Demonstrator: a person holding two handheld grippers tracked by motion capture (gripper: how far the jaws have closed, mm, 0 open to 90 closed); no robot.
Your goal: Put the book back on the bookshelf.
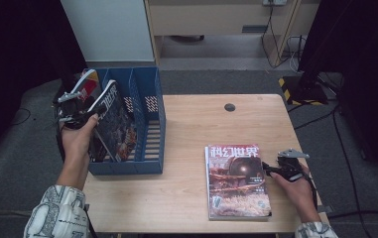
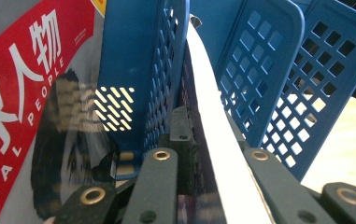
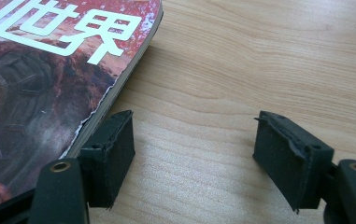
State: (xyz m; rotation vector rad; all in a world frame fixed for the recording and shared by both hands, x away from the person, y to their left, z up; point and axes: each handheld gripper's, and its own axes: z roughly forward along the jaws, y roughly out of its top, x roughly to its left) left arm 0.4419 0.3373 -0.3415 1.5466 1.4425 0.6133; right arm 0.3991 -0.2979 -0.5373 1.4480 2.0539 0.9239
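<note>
My left gripper (image 1: 91, 106) (image 2: 208, 135) is shut on the top edge of a dark-covered magazine (image 1: 116, 121) that stands tilted in a blue file rack (image 1: 152, 148). In the left gripper view the magazine's white page edge (image 2: 213, 154) runs between my jaws, with blue dividers (image 2: 259, 70) on both sides. A red-covered magazine (image 1: 89, 84) (image 2: 21, 93) stands in the rack's leftmost compartment. My right gripper (image 1: 268, 171) (image 3: 194, 154) is open, low over the table just right of a flat stack of magazines (image 1: 237, 181) (image 3: 40, 84). One fingertip (image 3: 110, 154) sits against the stack's edge, and bare wood lies between the jaws.
The wooden table (image 1: 201, 124) has a round cable hole (image 1: 230, 107) near its far edge. The rack stands at the table's left side. Cables and a dark stand (image 1: 305, 84) lie on the floor beyond the far right corner.
</note>
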